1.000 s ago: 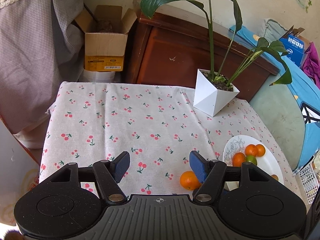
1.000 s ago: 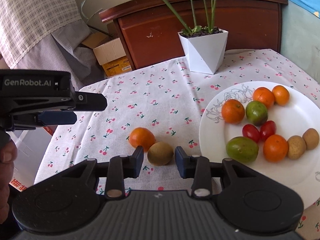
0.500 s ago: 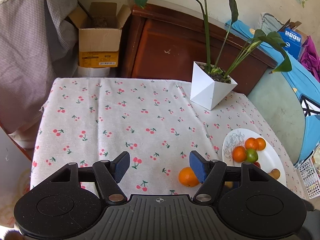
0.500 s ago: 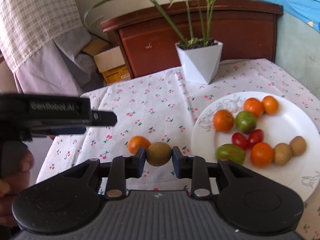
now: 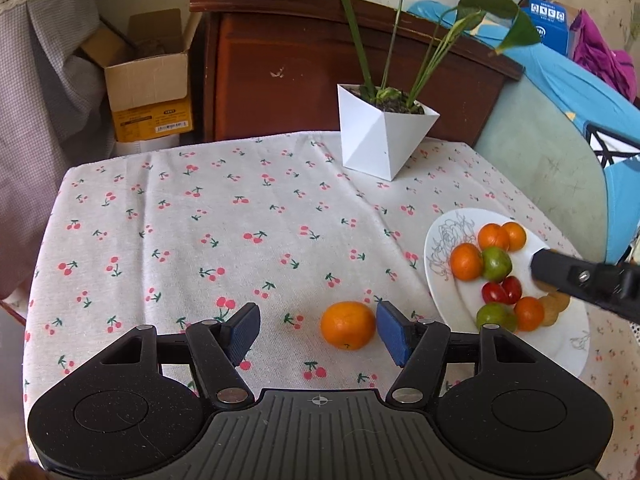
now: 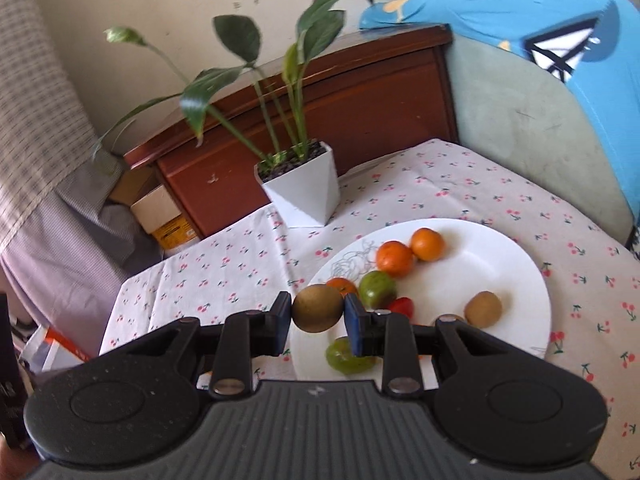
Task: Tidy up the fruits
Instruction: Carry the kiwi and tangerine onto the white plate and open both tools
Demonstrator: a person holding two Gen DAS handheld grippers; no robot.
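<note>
My right gripper (image 6: 317,315) is shut on a brown kiwi (image 6: 317,309) and holds it above the near left rim of the white plate (image 6: 500,276), which holds oranges, green fruits, red tomatoes and another kiwi (image 6: 485,309). My left gripper (image 5: 316,330) is open over the cherry-print cloth, with a loose orange (image 5: 347,325) lying between its fingers, close to the right pad. In the left wrist view the plate (image 5: 440,236) lies at the right, and the right gripper's dark body (image 5: 588,280) reaches over it.
A white angular pot with a leafy plant (image 5: 382,136) stands at the table's back. A dark wooden cabinet (image 5: 288,68) and a cardboard box (image 5: 148,84) stand behind the table. A blue and green covered seat (image 6: 540,112) borders the right side.
My right gripper has closed on the kiwi, lifted it off the cloth and carried it right over the plate. My left gripper has moved so the orange lies between its fingers.
</note>
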